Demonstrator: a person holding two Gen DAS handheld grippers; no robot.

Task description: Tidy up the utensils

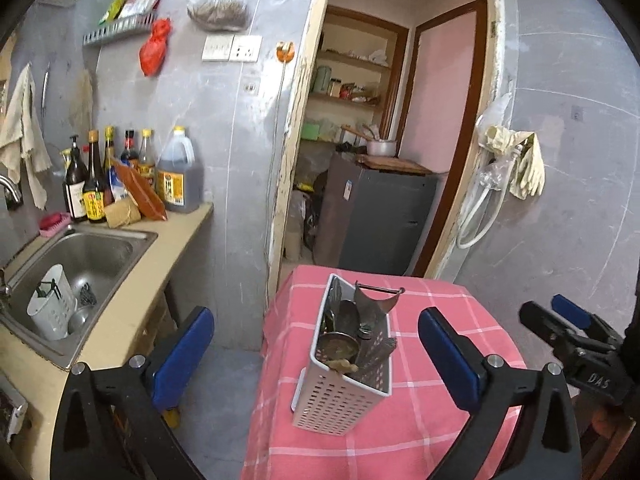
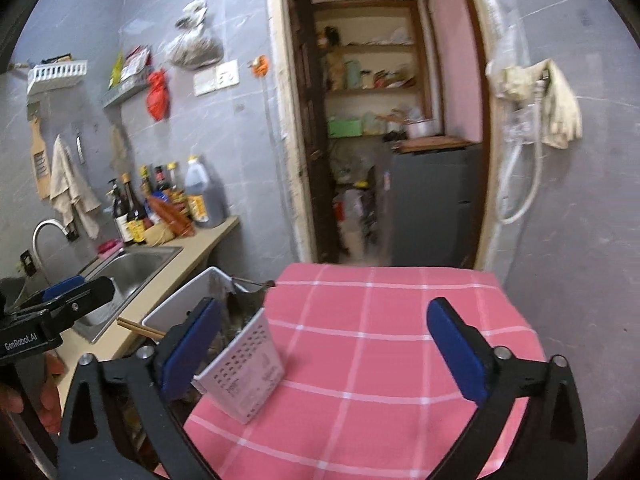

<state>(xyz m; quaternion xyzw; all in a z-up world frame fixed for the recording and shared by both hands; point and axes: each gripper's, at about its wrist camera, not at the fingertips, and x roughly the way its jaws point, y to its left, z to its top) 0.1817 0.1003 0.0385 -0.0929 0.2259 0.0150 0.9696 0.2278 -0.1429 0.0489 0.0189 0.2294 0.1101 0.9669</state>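
A white perforated utensil holder [image 1: 347,364] stands on the pink checked tablecloth [image 1: 420,400]; it holds metal spoons, a spatula and other utensils [image 1: 360,320]. My left gripper [image 1: 316,360] is open, its blue pads either side of the holder, not touching it. The holder also shows in the right wrist view [image 2: 244,364], at the table's left edge. My right gripper [image 2: 324,352] is open and empty above the cloth [image 2: 380,340]; its left pad is close to the holder. It also appears in the left wrist view [image 1: 568,328], right of the holder.
A steel sink [image 1: 84,256] at left holds a second white caddy [image 1: 52,304] and dishes. Sauce bottles [image 1: 120,176] line the counter behind it. Chopsticks [image 2: 140,328] lie on the counter edge. An open doorway with a grey fridge [image 1: 380,216] is behind the table.
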